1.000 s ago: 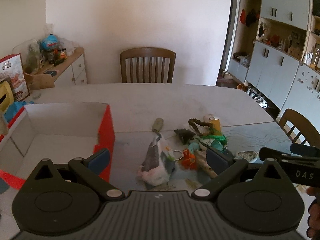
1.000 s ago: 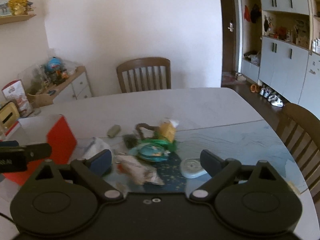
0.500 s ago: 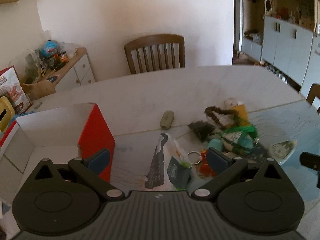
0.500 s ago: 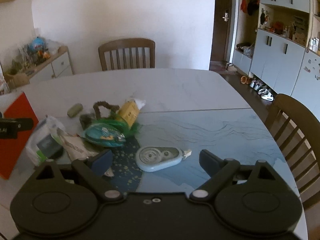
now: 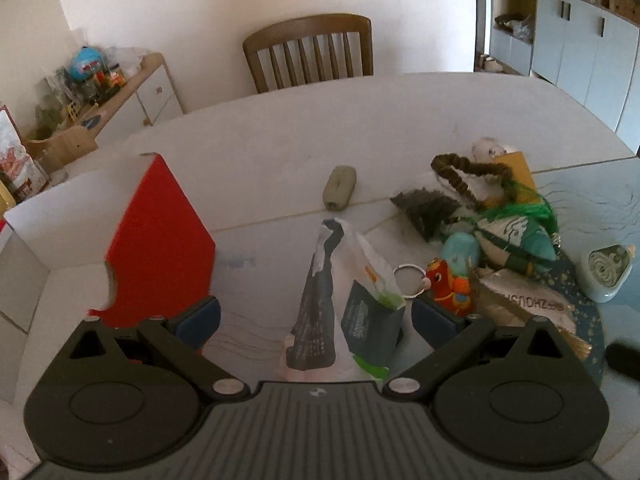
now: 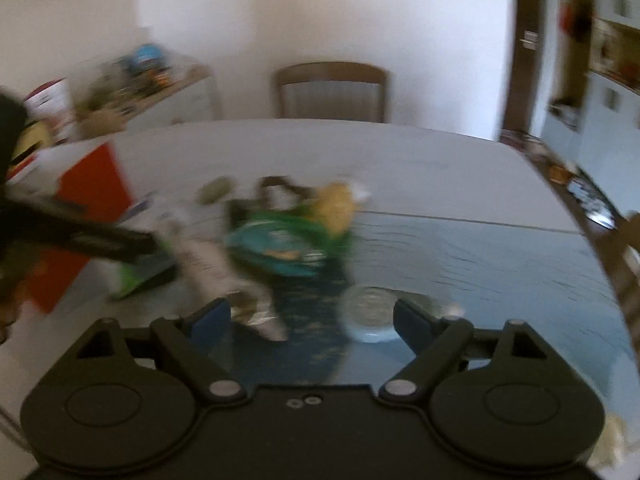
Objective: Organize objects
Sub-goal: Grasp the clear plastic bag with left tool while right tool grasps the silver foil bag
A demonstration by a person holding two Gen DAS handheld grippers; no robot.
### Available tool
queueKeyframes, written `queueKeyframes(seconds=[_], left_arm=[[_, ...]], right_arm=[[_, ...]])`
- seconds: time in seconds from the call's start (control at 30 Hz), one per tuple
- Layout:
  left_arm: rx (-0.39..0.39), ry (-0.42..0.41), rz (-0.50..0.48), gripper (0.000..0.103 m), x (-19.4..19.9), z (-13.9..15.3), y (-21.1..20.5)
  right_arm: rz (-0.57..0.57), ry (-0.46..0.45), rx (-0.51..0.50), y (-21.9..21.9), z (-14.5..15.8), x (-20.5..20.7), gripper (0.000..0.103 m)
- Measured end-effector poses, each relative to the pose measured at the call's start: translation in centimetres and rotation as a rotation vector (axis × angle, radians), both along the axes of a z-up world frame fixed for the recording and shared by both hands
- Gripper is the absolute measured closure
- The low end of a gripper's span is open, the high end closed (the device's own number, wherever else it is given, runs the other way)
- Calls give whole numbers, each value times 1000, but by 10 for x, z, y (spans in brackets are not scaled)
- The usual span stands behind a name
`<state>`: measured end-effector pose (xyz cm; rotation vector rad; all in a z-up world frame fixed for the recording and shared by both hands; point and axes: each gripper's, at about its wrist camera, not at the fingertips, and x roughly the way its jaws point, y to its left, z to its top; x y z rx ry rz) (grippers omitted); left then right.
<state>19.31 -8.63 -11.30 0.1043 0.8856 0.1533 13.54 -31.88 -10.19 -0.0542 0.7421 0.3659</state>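
Both grippers have dropped closer to the clutter. Left wrist view: left gripper [image 5: 316, 314], jaws open, straddles the plastic bag [image 5: 340, 280] at lower centre; the box [image 5: 36, 240] at left looks empty. Right wrist view, blurred: right gripper [image 6: 312, 314], jaws open and just narrowing, nears the tape dispenser [image 6: 370, 314]. Nothing sorted yet.

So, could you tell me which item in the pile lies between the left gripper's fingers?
The white-and-grey plastic pouch, standing between the open left gripper; the other clutter lies right.

Glossy smooth table top [image 5: 280, 140], slatted wooden chair [image 5: 308, 52], crinkled plastic bag [image 5: 340, 276], matt cardboard box [image 5: 156, 232].
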Motion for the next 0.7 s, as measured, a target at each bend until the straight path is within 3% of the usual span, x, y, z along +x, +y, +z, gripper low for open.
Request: queueKeyframes(seconds=[0.17,0.4,0.47,0.7], left_arm=[[-14,24,-1,4,7,-9,2],[-65,30,-22,7,11,-16,3],[-92,37,-31,23,12,-18,4],[-116,63,-57,45,10,-22,2]], right_arm=[[139,-20,-57,35,-12,7,20],[179,-8,-104,56,-31,32,28],[186,-4,-111,59,-35,33,33],[183,27,-94,64,-39,35,51]])
